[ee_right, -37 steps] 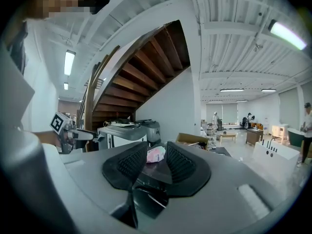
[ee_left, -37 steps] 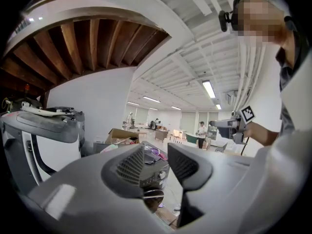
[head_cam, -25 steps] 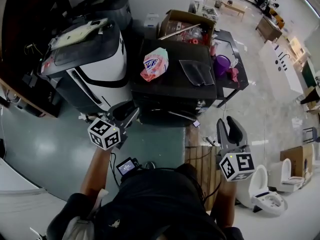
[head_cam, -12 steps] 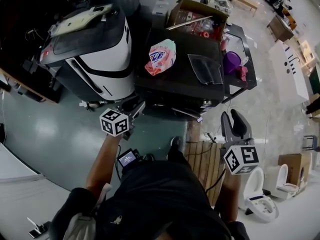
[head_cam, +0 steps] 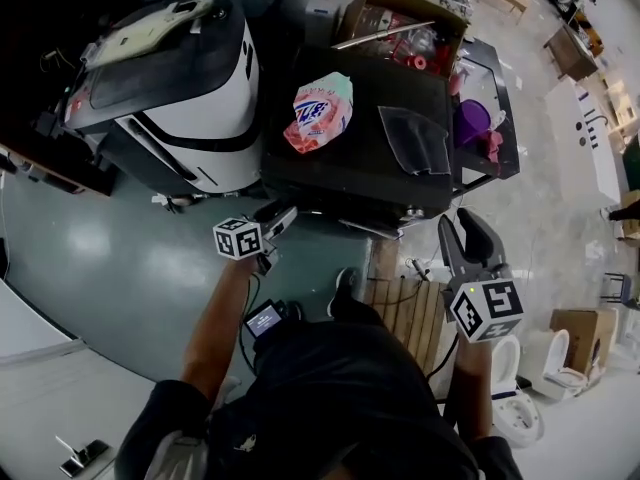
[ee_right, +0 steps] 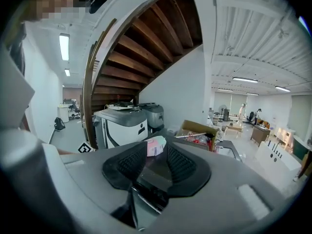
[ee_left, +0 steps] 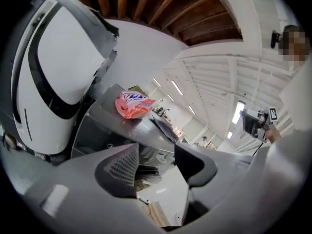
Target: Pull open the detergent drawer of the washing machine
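Observation:
The black washing machine [head_cam: 360,173] stands in the middle of the head view with a pink detergent bag [head_cam: 318,111] lying on its top. Its front face [ee_left: 95,135] shows dark in the left gripper view; I cannot make out the drawer on it. My left gripper [head_cam: 278,218] hovers just before the machine's front left corner. Its jaws are opening [ee_left: 156,152], and nothing is between them. My right gripper [head_cam: 465,230] is off the machine's front right corner, open and empty [ee_right: 158,155], pointing over the top towards the bag [ee_right: 156,145].
A white and black appliance [head_cam: 190,98] stands left of the washing machine. A cardboard box [head_cam: 400,28] of items is behind it, and a purple container [head_cam: 470,123] to its right. A wooden pallet [head_cam: 410,308] lies by my feet, with white toilets [head_cam: 520,408] at the lower right.
My left gripper has dropped lower and moved in towards the machine's front, and its jaws have come apart. The right gripper has shifted a little forward.

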A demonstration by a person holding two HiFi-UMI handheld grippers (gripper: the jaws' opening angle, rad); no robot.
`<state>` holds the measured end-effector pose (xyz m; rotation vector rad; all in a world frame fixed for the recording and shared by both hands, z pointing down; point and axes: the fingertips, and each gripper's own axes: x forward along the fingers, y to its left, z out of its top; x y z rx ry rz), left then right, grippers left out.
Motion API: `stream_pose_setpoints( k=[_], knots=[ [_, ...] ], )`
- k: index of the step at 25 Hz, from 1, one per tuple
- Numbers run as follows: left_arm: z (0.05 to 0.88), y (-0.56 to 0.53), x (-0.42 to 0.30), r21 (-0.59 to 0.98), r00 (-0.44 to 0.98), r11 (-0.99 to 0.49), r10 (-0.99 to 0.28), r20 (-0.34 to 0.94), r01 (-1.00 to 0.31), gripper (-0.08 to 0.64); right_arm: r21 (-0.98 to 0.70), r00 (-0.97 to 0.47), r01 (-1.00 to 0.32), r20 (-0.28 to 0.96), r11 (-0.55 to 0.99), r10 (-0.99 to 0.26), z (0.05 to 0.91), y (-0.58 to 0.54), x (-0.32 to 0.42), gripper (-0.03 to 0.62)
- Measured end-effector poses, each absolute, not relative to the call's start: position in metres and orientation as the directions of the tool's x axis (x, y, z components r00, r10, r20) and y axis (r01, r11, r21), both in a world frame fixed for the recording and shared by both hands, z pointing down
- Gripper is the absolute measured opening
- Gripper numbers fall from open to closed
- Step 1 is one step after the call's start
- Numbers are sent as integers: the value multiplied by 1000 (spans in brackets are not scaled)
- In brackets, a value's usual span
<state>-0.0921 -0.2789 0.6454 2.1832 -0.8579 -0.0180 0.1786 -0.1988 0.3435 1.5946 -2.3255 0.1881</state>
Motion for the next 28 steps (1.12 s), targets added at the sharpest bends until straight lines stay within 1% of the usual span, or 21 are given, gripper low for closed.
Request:
stream_pose_setpoints(
  k=[6, 15, 19, 22, 25, 28],
  knots=[
    [708, -304, -85, 754, 764, -379, -598, 242, -536, 291, 73, -316, -924, 413, 376, -854, 367, -216, 190, 107],
    [767, -337, -80, 809, 740, -294, -630, 236, -508, 299, 71, -310, -915, 504, 396, -806, 400, -237, 195, 107],
    [781, -348, -78, 811, 739, -297, -634, 228, -505, 309, 69, -302, -916, 532, 396, -791, 413, -244, 201, 107],
    [783, -353, -77, 821, 745, -329, -647, 164, -466, 352, 67, -294, -915, 563, 398, -772, 427, -244, 206, 107],
    [779, -361, -81, 842, 743, -365, -667, 62, -397, 359, 63, -288, -915, 590, 399, -754, 440, -244, 211, 107],
    [771, -367, -82, 848, 759, -404, -651, -3, -343, 402, 63, -272, -918, 621, 392, -735, 454, -242, 218, 107]
  ],
)
